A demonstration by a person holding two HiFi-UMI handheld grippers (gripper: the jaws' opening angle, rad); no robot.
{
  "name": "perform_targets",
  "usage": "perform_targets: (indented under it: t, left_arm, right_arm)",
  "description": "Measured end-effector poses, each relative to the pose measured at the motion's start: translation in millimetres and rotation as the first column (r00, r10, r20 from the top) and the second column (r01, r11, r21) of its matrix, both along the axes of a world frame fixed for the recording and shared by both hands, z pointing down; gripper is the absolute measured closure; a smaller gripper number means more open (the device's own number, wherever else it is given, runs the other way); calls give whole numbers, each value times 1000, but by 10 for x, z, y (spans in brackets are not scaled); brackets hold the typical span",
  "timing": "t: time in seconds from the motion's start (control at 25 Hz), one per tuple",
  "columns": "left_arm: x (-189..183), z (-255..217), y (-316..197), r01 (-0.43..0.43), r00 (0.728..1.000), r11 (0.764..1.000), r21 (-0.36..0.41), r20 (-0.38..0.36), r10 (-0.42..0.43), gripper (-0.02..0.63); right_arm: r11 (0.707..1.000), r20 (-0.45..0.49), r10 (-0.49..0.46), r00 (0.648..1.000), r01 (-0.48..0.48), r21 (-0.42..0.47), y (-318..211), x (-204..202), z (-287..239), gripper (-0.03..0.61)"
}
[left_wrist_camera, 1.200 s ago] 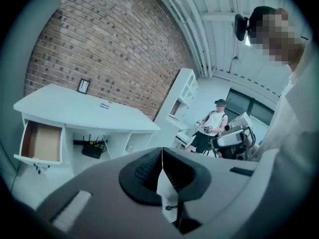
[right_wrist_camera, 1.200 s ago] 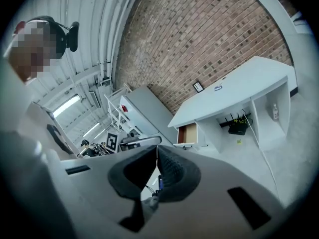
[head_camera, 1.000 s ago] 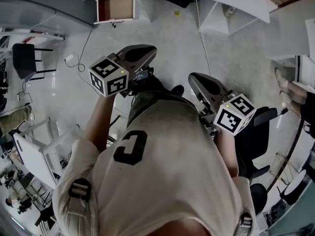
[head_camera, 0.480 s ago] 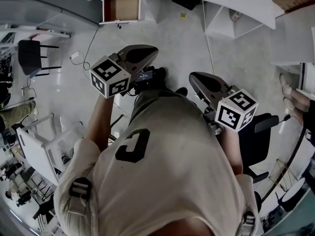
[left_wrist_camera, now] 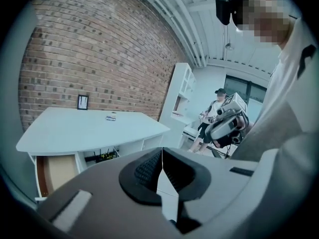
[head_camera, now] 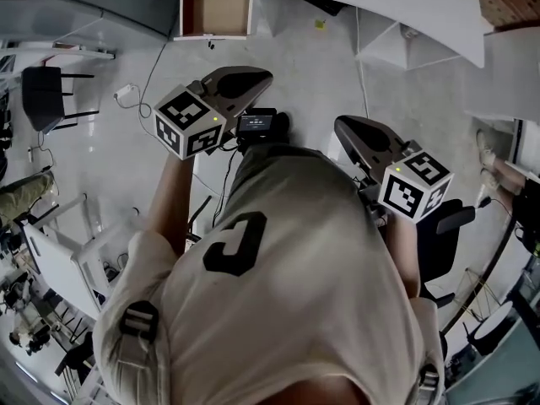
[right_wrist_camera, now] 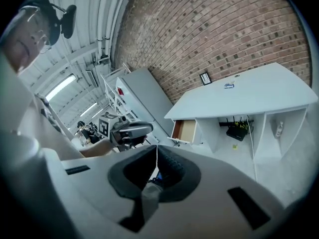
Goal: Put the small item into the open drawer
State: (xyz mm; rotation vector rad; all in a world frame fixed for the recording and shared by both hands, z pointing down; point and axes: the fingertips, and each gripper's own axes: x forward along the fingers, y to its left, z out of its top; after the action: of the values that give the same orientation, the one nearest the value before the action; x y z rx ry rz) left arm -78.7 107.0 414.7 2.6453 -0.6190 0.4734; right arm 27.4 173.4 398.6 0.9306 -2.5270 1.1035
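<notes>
A red-brown brick wall (left_wrist_camera: 99,49) backs a broad white desk with a curved top (left_wrist_camera: 75,128). A person in a pale T-shirt (head_camera: 287,260) stands well short of the desk on the light grey floor (head_camera: 126,159), with a grey two-jaw gripper in each hand. The left gripper (left_wrist_camera: 162,151) has its ribbed black pads pressed together with nothing between them. The right gripper (right_wrist_camera: 156,148) is likewise closed and empty. At the desk's left end, a wood-lined drawer with a white front (right_wrist_camera: 187,130) stands pulled open. The small pale item (left_wrist_camera: 110,116) lies on the desk top near a small dark picture frame (left_wrist_camera: 82,102), well apart from both grippers.
</notes>
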Motion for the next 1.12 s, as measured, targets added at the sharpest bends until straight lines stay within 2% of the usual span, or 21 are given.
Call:
perform_targets:
  t: [0.36,0.8,0.96,1.12]
  left_arm:
    - [-373,75,-423,-24,998,1000,-3,-50,24,607]
    - [-752,181,-651,-14,997,1000,-5,-81,14,607]
    - [-803,218,-707,-20,996,1000,-16,-87,18,607]
    - [-683,233,-738,-35,996,999,-24,-80,33,607]
  right_arm:
    - [1000,-65,15,998,-16,-21,-371,-398,31,574]
    - [999,-101,8,995,-13,-41,-585,-776,91,573]
    - [999,-119,-15,993,9,-49,-628,-913,146,572]
    - [999,-101,-4,995,-1,-53,-687,-857,172,572]
